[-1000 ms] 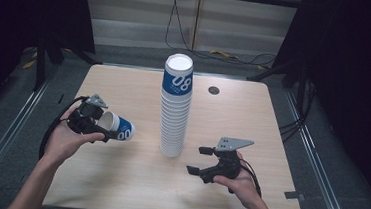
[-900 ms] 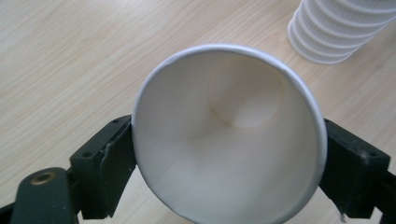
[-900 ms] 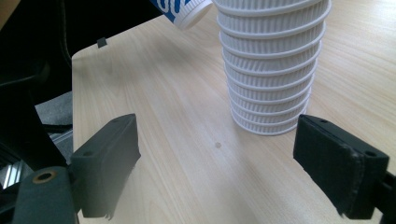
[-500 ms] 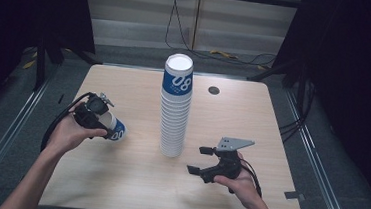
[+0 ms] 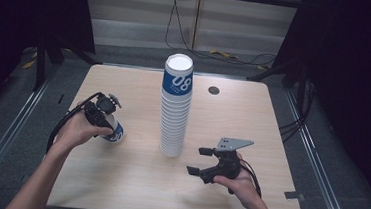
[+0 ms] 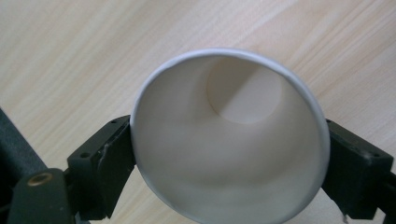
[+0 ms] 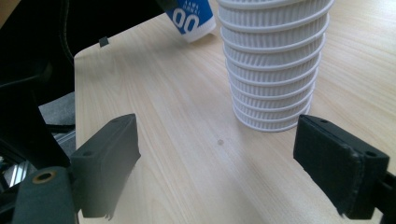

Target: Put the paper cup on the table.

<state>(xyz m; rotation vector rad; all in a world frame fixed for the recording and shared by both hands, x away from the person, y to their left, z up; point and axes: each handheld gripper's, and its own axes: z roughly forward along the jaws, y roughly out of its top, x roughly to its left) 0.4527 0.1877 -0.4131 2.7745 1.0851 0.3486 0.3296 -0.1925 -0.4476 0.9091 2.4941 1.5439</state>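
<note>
Here, cup [image 6: 229,149] clamped between left tool [image 6: 229,179] jaws, mouth camera-ward

A tall stack of cups [image 5: 175,108] stands on the table [image 5: 272,121] near its middle. To the stack's left, well apart from it, a single cup [image 5: 112,131] sits between the jaws of the left gripper [image 5: 103,114], tilted, its base toward the tabletop. The right gripper [image 5: 208,165] lies in front of the stack and to its right, near the table's front edge. Behind the stack, toward the far right, a small round disc [image 5: 213,90] sits in the tabletop.
</note>
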